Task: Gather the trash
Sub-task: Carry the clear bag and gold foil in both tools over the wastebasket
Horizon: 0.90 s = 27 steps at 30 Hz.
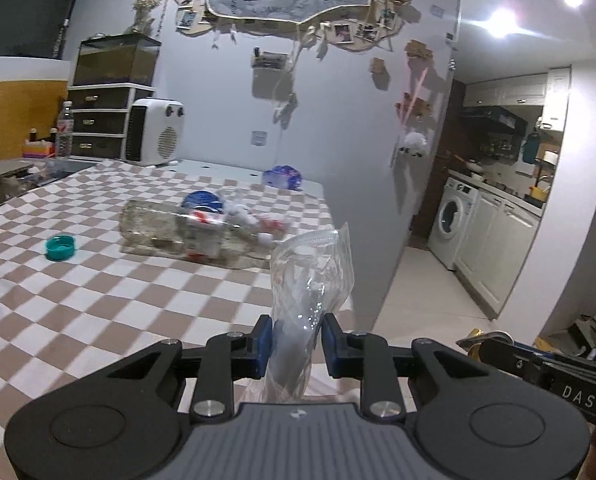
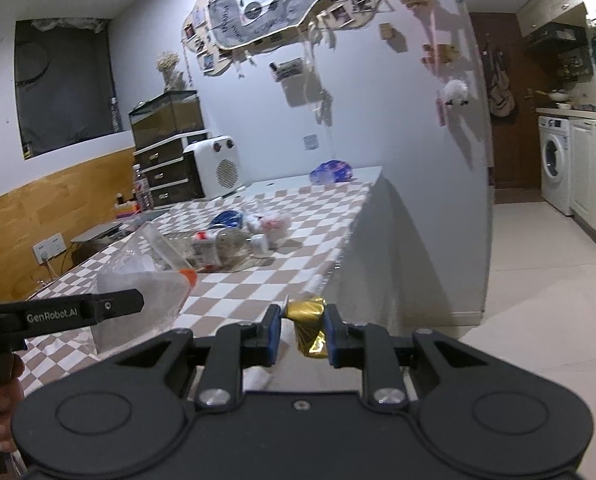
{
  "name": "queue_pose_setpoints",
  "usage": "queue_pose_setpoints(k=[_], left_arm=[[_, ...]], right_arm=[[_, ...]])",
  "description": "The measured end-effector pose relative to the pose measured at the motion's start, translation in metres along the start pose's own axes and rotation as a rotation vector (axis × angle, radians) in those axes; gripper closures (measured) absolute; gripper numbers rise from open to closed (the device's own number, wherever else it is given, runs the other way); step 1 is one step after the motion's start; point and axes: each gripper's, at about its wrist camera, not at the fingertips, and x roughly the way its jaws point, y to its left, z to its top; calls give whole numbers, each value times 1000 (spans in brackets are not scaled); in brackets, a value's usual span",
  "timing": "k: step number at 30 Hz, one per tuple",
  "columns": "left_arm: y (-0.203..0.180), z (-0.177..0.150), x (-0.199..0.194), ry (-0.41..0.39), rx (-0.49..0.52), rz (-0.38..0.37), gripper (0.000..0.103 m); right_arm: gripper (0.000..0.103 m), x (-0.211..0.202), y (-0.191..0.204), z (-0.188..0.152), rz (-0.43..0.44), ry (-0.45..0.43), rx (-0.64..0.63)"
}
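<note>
The left gripper (image 1: 297, 346) is pinching a clear plastic zip bag (image 1: 313, 276) between its blue pads, jaws drawn in close around the crumpled lower part while the bag's sealed top is standing up above the fingers. Over on the other side, the right gripper (image 2: 302, 334) is squeezing a crumpled gold foil wrapper (image 2: 309, 326), jaws narrow, the foil sitting against the right-hand pad and poking out above and below it. In the right wrist view the same clear bag (image 2: 146, 280) is showing at the left, hanging beside the other tool's black finger, with part of a hand (image 2: 2, 404) gripping the handle at the frame's edge. Both tools are hanging near the edge of the checkered tablecloth (image 1: 98, 300). More rubbish is lying further along it: a clear plastic bottle (image 1: 186, 226) is resting on its side near the middle, a blue lid (image 1: 202, 201) and some crumpled wrappers (image 1: 258, 222) are sitting just behind it, and a teal bottle cap (image 1: 60, 248) is lying well apart to the left. A blue and white packet (image 1: 283, 176) is resting near the far corner, and a white heater (image 1: 154, 132) is standing at the back by the wall.
</note>
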Motion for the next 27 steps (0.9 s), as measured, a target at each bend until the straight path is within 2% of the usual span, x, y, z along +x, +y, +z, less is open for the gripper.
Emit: queue_pose_setpoints(k=[7,12,18,27], left_arm=[[-42,2,-2,-15,45,-63,76],[-76,-8,7,7,71,-113,76],[-118,-30,27,61,93,-168,76],[-165,-75,80,190,106,-207,76]], right_arm=[[80,-20,-25,-2,-40,-28,29],[80,-32,-48,-7,-77,-34,48],[80,-48,-83,-17,-140,-31,79],[80,-56,-141,-41,-226,-2,143]])
